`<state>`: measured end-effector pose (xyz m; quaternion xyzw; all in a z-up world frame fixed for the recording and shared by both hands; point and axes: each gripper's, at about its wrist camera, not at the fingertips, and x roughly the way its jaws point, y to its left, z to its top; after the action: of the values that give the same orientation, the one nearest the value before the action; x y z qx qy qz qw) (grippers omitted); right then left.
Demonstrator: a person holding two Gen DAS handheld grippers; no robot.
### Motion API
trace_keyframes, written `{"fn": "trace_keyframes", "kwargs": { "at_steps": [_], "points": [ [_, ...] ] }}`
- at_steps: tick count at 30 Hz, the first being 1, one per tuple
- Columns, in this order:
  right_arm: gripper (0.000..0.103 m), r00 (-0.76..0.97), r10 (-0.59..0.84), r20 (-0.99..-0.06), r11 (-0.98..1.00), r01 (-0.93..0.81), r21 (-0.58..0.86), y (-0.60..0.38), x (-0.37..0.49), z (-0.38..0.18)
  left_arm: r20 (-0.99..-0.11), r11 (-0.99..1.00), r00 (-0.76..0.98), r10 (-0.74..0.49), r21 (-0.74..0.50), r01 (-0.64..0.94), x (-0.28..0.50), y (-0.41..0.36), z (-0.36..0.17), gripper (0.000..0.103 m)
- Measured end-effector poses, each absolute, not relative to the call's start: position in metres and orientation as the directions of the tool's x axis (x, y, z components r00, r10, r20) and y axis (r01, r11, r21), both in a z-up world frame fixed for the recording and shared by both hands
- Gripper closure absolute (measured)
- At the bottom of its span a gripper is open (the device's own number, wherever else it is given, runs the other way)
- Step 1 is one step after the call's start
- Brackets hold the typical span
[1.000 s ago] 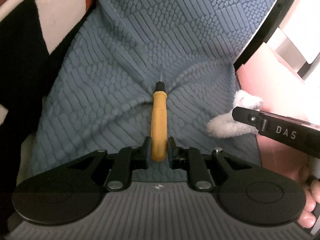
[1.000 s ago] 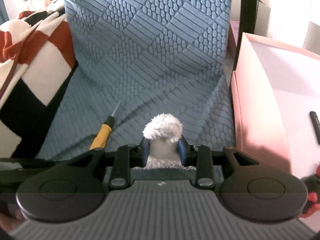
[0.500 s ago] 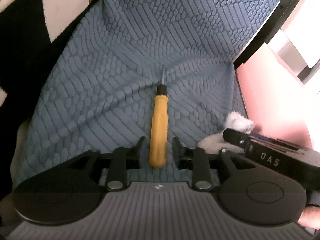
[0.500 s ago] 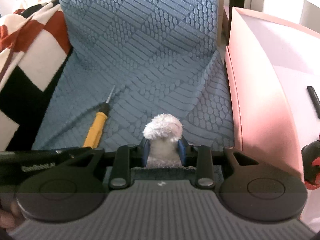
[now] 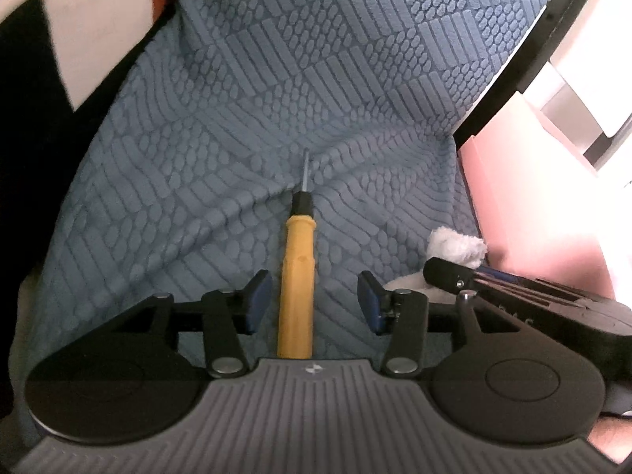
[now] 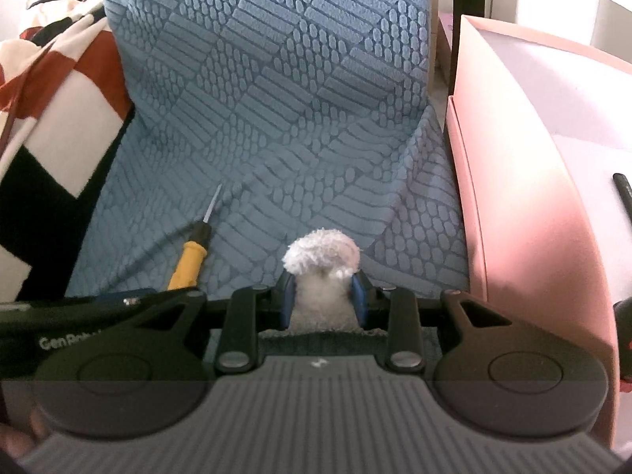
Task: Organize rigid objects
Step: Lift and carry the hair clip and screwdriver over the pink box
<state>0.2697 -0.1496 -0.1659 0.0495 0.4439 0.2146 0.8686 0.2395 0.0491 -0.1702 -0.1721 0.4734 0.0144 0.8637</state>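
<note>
A yellow-handled screwdriver (image 5: 297,276) lies on the blue textured cushion (image 5: 276,98), its thin metal tip pointing away. My left gripper (image 5: 314,306) is opening; its blue pads stand clear on both sides of the handle and do not touch it. The same screwdriver (image 6: 189,262) shows at the left in the right wrist view. My right gripper (image 6: 323,300) is shut on a white fluffy cloth (image 6: 322,256), which bulges out above the pads. The cloth (image 5: 458,247) also shows at the right in the left wrist view.
A pink box (image 6: 513,197) stands right of the cushion, with a black pen (image 6: 624,193) inside. A red, white and black patterned fabric (image 6: 51,118) lies to the left. A black frame edge (image 5: 525,63) runs behind the cushion.
My left gripper let go of the screwdriver and its jaws spread apart; the screwdriver now rests on the cushion. The right gripper kept its hold on the white cloth.
</note>
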Motion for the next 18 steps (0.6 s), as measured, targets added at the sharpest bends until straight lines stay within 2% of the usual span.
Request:
{"fn": "trace_keyframes", "kwargs": {
  "at_steps": [6,13,16,18],
  "points": [
    [0.070,0.511,0.423,-0.748,0.901,-0.328,0.285,-0.151,0.271,-0.167,-0.831,0.971,0.548,-0.098,-0.201,-0.131,0.252,0.036,-0.174,0.054],
    [0.070,0.506,0.433,-0.746,0.897,-0.322,0.303,-0.154,0.271,-0.168,-0.827,0.996,0.562,0.001,-0.050,-0.076,0.262,0.017,-0.180,0.060],
    [0.070,0.508,0.430,-0.746,0.898,-0.326,0.295,-0.153,0.269,-0.168,-0.820,0.998,0.571,0.050,0.014,-0.067,0.264,0.011,-0.181,0.073],
    [0.070,0.511,0.427,-0.746,0.899,-0.328,0.290,-0.152,0.268,-0.168,-0.816,0.998,0.574,0.064,0.036,-0.059,0.264,0.010,-0.181,0.076]
  ]
}}
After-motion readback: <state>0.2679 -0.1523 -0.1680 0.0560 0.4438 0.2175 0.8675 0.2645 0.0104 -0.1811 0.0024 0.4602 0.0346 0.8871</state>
